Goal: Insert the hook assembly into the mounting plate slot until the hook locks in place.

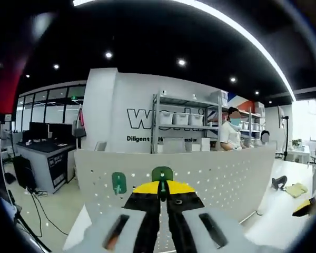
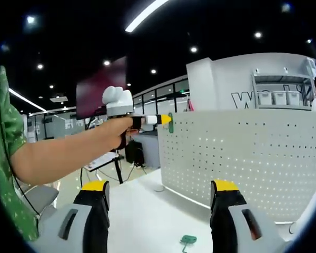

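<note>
- The left gripper (image 1: pixel 162 196) holds a green hook (image 1: pixel 162 176) pinched tight between its yellow-tipped jaws.
- That hook is right up against the front of the white pegboard (image 1: pixel 226 174), near the board's top edge. From the right gripper view it looks to be touching the board at its left end, but I cannot tell if it has gone into a hole.
- In the right gripper view the left gripper (image 2: pixel 150 120) reaches sideways toward the board. The hook (image 2: pixel 170 122) stands up and down at the gripper's tip, flat to the board.
- So I think the next push should go straight ahead, along the jaws and into the board.
- The left gripper is much nearer the board. The right gripper (image 2: pixel 160 203) is well back from it, low over the white table (image 2: pixel 142 211), with its jaws wide apart and nothing between them.
- Green hooks counted: three. One is in the left jaws, one is already on the board (image 1: pixel 119 183) just beside the held one, and one small green piece (image 2: pixel 187 241) lies on the table below the board.
- Pegboards: one. Grippers: two.
- A person (image 1: pixel 230 134) stands by the shelves (image 1: pixel 184 121) behind the board.
</note>
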